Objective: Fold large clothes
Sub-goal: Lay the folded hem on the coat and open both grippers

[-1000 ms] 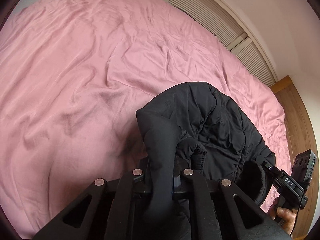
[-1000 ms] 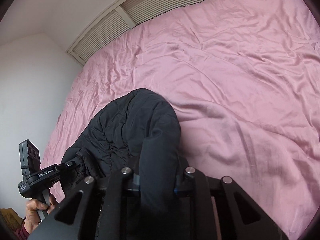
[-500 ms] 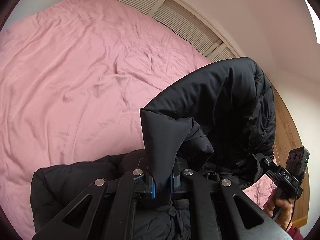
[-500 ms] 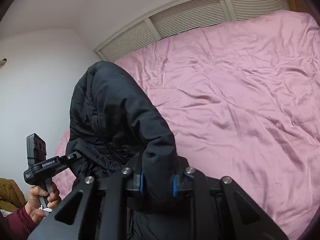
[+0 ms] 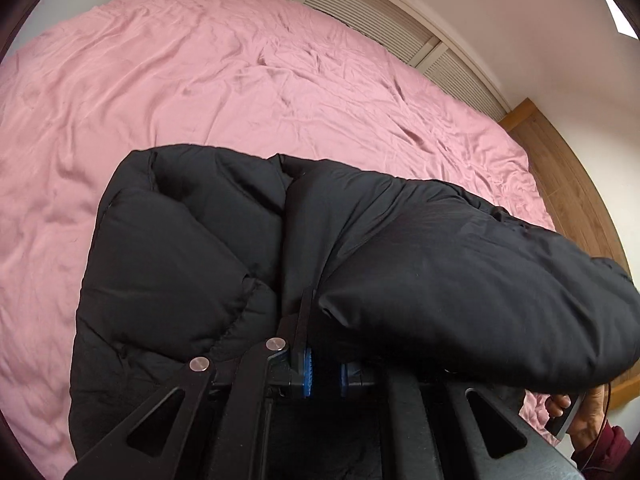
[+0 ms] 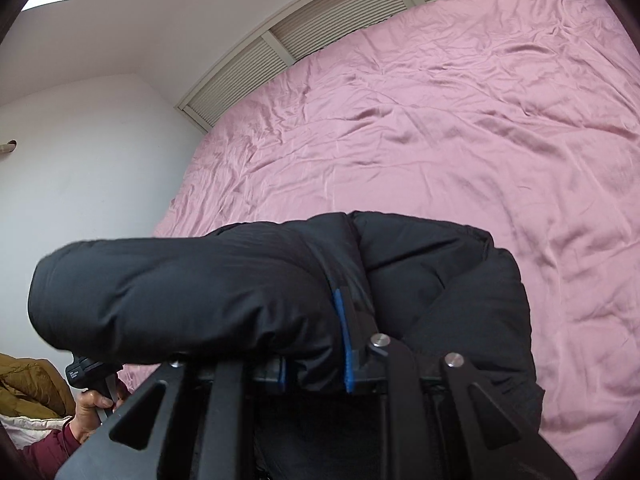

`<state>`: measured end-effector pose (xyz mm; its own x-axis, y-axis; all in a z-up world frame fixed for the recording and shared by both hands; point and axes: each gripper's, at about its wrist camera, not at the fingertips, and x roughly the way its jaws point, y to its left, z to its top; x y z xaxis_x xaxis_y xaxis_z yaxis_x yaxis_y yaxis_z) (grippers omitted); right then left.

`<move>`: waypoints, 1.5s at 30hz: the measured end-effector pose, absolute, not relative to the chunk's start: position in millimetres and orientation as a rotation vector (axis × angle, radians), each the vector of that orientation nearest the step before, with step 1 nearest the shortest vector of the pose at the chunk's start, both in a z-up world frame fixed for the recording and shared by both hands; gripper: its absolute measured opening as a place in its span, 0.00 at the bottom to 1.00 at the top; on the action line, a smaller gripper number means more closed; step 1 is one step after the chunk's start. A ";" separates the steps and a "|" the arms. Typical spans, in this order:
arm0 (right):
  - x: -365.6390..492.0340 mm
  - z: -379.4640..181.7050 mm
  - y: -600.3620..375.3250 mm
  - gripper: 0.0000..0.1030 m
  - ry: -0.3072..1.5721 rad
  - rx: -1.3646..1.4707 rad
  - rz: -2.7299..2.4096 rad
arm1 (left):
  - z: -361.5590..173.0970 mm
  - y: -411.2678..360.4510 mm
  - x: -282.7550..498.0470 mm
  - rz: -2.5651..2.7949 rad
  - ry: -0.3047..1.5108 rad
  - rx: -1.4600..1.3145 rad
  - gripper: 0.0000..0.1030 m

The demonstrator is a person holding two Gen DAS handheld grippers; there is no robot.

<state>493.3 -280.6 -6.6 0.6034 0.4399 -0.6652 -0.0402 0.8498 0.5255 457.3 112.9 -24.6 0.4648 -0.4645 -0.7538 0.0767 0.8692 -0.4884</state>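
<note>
Lowered onto the pink bedspread (image 5: 240, 80), the black jacket (image 5: 400, 260) hides both clenched claws' tips, left claw (image 5: 323, 368) and right claw (image 6: 316, 372).

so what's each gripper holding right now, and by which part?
Both grip the black puffer jacket: the left gripper and right gripper each pinch a padded fold of it; which part cannot be told.

Garment: a black puffer jacket (image 5: 360, 248) fills the lower middle of the view, bulky and quilted.
Left hand-held gripper (image 5: 323, 372): blue pads close together with a fold of the jacket pinched between them.
Fold: one padded section drapes rightward over the gripper's right side; another part lies to the left on the bed.
Bed (image 5: 200, 80): covered by a wrinkled pink sheet.
Background: louvered panels (image 5: 360, 4) behind the bed, a wooden bed frame (image 5: 568, 168) at right.
Lower right: a person's hand (image 5: 588, 416) in a maroon sleeve, partly hidden by the jacket.
</note>
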 end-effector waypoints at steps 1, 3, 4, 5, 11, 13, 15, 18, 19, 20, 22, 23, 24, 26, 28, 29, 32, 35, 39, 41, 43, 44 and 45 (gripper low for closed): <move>488.3 -14.3 -281.8 0.18 0.897 0.500 0.284 | -30.4 111.6 453.0 -0.340 1.047 -0.407 0.08; 480.7 -28.1 -282.2 0.18 0.915 0.497 0.268 | -39.0 106.5 446.0 -0.330 1.055 -0.361 0.08; 477.6 -34.3 -282.2 0.18 0.923 0.492 0.260 | -43.9 105.1 441.8 -0.326 1.060 -0.343 0.09; 474.7 -39.6 -282.3 0.18 0.930 0.491 0.255 | -47.5 103.8 439.9 -0.318 1.067 -0.335 0.11; 463.5 -41.1 -285.0 0.21 0.934 0.457 0.219 | -50.8 108.7 428.7 -0.295 1.090 -0.335 0.21; 460.5 -36.8 -283.0 0.21 0.939 0.422 0.215 | -47.7 114.6 425.4 -0.288 1.086 -0.345 0.30; 456.2 -32.8 -282.1 0.23 0.943 0.398 0.211 | -42.0 118.9 419.8 -0.280 1.082 -0.354 0.36; 446.5 -26.5 -283.6 0.23 0.958 0.358 0.202 | -31.8 125.9 405.8 -0.272 1.076 -0.340 0.38; 442.8 -24.6 -285.8 0.23 0.967 0.349 0.197 | -28.2 128.6 400.8 -0.266 1.076 -0.329 0.38; 437.7 -22.2 -288.8 0.23 0.976 0.343 0.192 | -23.5 131.3 395.4 -0.260 1.075 -0.313 0.38; 426.6 -14.5 -295.8 0.23 0.983 0.321 0.175 | -11.8 135.5 386.7 -0.250 1.062 -0.275 0.38; 421.3 -8.0 -299.0 0.23 0.980 0.304 0.166 | -4.2 136.1 383.1 -0.252 1.051 -0.254 0.38; 417.0 0.6 -301.1 0.23 0.969 0.285 0.162 | 4.1 135.3 381.3 -0.259 1.037 -0.236 0.39; 413.5 21.2 -301.2 0.23 0.938 0.248 0.166 | 22.5 128.6 381.0 -0.281 1.000 -0.195 0.42; 418.3 41.9 -294.0 0.23 0.905 0.211 0.185 | 40.9 116.7 386.0 -0.313 0.957 -0.161 0.44; 422.3 51.0 -288.0 0.23 0.890 0.194 0.200 | 50.0 107.9 390.4 -0.332 0.937 -0.154 0.47; 438.9 70.0 -262.9 0.34 0.851 0.158 0.254 | 67.0 82.2 404.3 -0.394 0.888 -0.143 0.53; 457.0 67.4 -234.0 0.45 0.859 0.115 0.315 | 66.1 56.7 422.9 -0.431 0.882 -0.119 0.55; 470.5 37.1 -205.7 0.47 0.927 0.014 0.351 | 32.6 30.0 445.0 -0.426 0.946 -0.041 0.55; 471.7 15.6 -202.0 0.48 0.972 -0.036 0.356 | 9.4 24.9 445.4 -0.416 0.987 0.008 0.56; 470.1 -11.1 -205.6 0.52 1.031 -0.067 0.344 | -14.5 25.0 441.6 -0.399 1.016 0.045 0.56; 468.9 -23.3 -208.9 0.53 1.051 -0.071 0.338 | -24.7 25.9 439.1 -0.393 1.017 0.055 0.56; 467.6 -34.3 -211.8 0.54 1.066 -0.074 0.333 | -34.3 26.4 437.7 -0.387 1.020 0.064 0.56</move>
